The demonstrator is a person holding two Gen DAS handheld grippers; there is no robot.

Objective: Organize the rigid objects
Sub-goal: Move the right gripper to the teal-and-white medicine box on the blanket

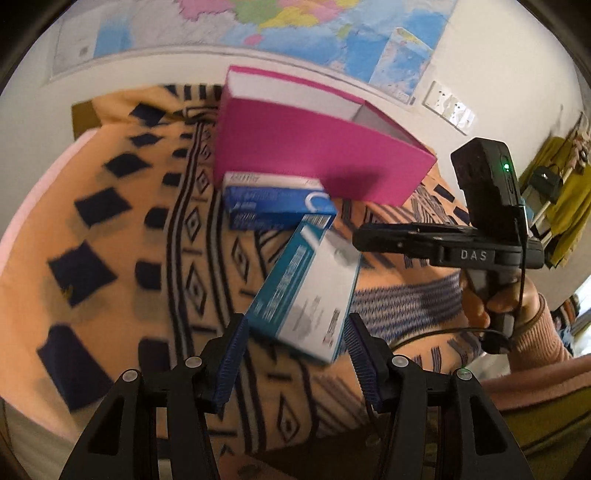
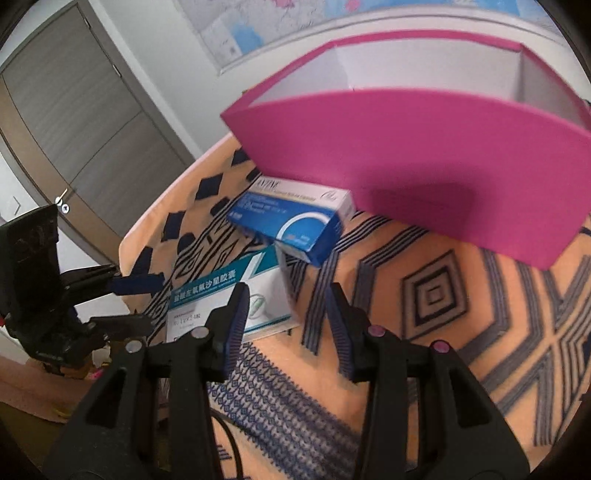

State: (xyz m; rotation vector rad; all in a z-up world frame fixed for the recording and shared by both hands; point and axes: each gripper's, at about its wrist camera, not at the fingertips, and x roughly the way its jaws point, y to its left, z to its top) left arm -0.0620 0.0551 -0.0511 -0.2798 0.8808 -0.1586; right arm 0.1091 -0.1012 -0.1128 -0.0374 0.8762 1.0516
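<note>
Left wrist view: my left claw spread astride the teal box, ready to pinch; pink bin beyond awaits it; right claw spread, idle.

Home: wall map, clothes rack

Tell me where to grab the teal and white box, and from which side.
Grip the teal and white box across its two long edges at the near end, coming in with the left gripper, whose open fingers already flank that end. It lies flat on the blanket, its far end by the blue box.
</note>
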